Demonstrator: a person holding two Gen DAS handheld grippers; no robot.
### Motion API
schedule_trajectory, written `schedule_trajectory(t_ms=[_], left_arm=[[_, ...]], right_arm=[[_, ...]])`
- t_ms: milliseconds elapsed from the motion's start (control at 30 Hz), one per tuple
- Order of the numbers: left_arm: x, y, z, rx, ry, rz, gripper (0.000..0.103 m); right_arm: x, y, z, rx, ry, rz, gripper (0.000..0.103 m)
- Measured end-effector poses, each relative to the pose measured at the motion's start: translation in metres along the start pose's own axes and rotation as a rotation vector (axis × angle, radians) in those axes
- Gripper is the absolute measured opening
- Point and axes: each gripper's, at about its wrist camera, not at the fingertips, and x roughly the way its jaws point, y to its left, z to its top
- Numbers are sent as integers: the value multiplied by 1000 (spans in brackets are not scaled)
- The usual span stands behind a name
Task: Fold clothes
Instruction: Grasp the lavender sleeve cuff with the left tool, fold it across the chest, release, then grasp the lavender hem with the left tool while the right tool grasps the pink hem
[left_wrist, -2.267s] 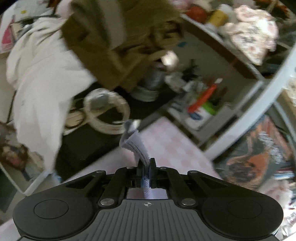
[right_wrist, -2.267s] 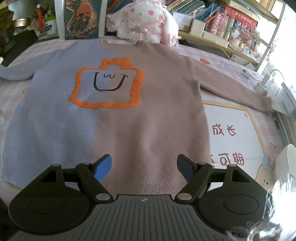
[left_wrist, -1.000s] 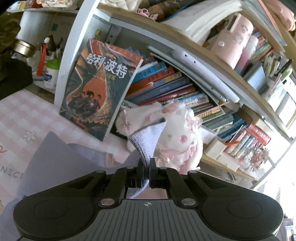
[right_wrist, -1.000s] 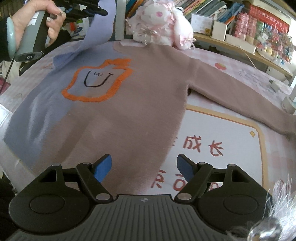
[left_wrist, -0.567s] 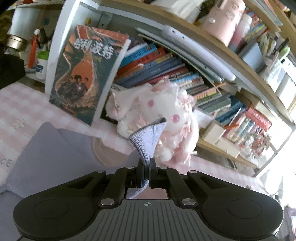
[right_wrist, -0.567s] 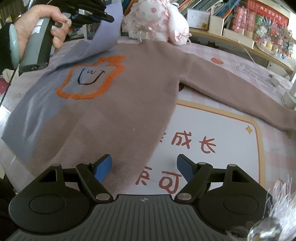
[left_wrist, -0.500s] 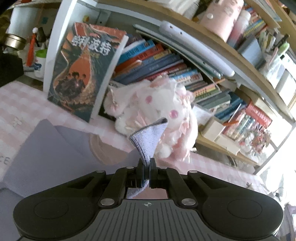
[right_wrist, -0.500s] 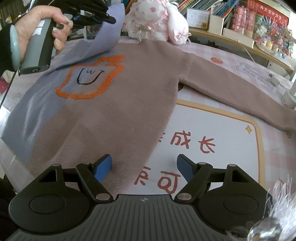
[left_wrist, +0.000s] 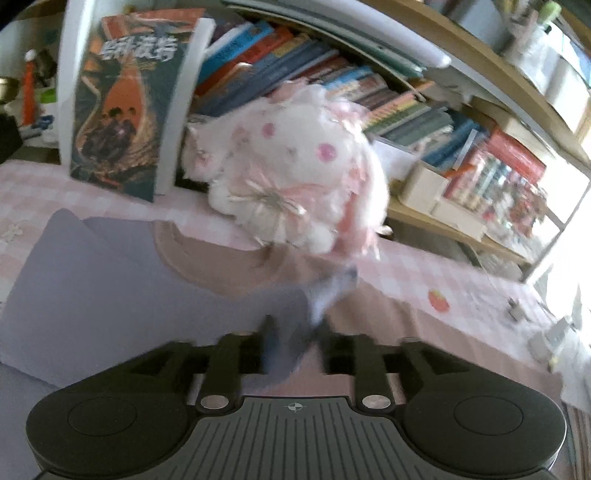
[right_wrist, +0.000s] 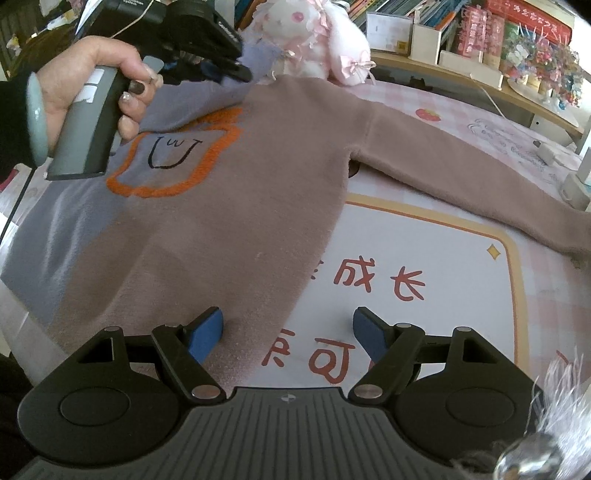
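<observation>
A sweater (right_wrist: 236, 206), lilac on its left half and dusty pink on its right, with an orange smiley patch (right_wrist: 173, 162), lies flat on the table. Its lilac sleeve (left_wrist: 110, 295) is folded in over the chest. My left gripper (left_wrist: 295, 343) has its fingers apart, and the sleeve cuff (left_wrist: 328, 291) hangs loose between them, blurred. In the right wrist view the left gripper (right_wrist: 236, 70) is over the collar. My right gripper (right_wrist: 288, 332) is open and empty above the hem's right corner. The pink sleeve (right_wrist: 480, 192) lies stretched out to the right.
A pink and white plush toy (left_wrist: 291, 184) sits behind the collar. A bookshelf (left_wrist: 332, 85) and a large book (left_wrist: 129, 107) stand at the back. A printed mat (right_wrist: 424, 288) lies under the sweater. A charger (right_wrist: 576, 184) sits at the right edge.
My left gripper has opened and let the lilac cuff go; the cuff is dropping. It moved right and lower over the collar. My right gripper stays open near the hem.
</observation>
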Motion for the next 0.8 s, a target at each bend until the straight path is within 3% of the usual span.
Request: schedule_trajectory(t_ms=[100, 167, 533, 800], left_arm=[[-20, 0, -2, 54, -41, -8, 64], [-35, 5, -5, 87, -68, 3, 64], [-116, 106, -66, 146, 4, 364, 64], [-141, 142, -93, 191, 45, 388, 68]], right_arm=[[-1, 0, 0, 4, -4, 0, 76], [-1, 0, -1, 5, -6, 3, 76], [-1, 4, -4, 49, -4, 1, 72], [-2, 15, -3, 135, -2, -70, 62]])
